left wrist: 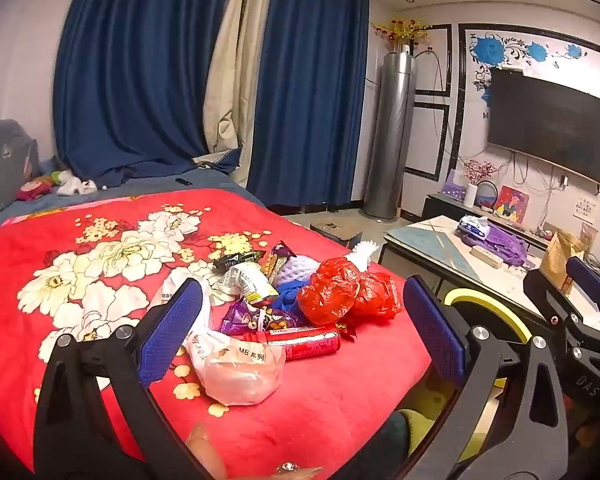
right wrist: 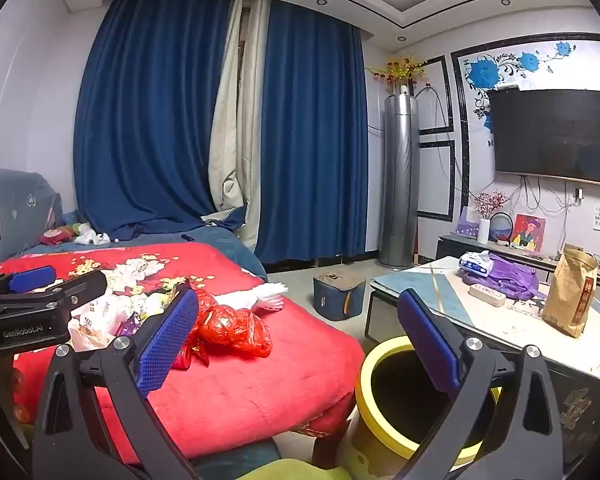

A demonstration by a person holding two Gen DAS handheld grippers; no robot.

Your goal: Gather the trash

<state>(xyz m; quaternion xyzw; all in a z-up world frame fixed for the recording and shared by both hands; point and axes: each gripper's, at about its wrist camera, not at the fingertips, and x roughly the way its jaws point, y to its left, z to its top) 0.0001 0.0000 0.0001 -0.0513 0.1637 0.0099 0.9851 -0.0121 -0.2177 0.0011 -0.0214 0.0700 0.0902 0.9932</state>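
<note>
A pile of trash lies on the red flowered blanket (left wrist: 100, 264): a crumpled red plastic bag (left wrist: 340, 294), a red can (left wrist: 304, 343), a clear plastic bag (left wrist: 240, 372), purple and white snack wrappers (left wrist: 252, 284). My left gripper (left wrist: 300, 336) is open and empty, its jaws on either side of the pile and just in front of it. The yellow-rimmed bin (right wrist: 412, 392) stands on the floor right of the bed. My right gripper (right wrist: 300, 344) is open and empty, above the gap between bed and bin. The red bag also shows in the right wrist view (right wrist: 232, 328).
A low marble table (right wrist: 512, 320) at right carries a brown paper bag (right wrist: 570, 292), a purple bag (right wrist: 504, 276), a tissue pack and a power strip. A blue stool (right wrist: 338, 292) stands on the floor. Blue curtains, an air conditioner column and a wall TV are behind.
</note>
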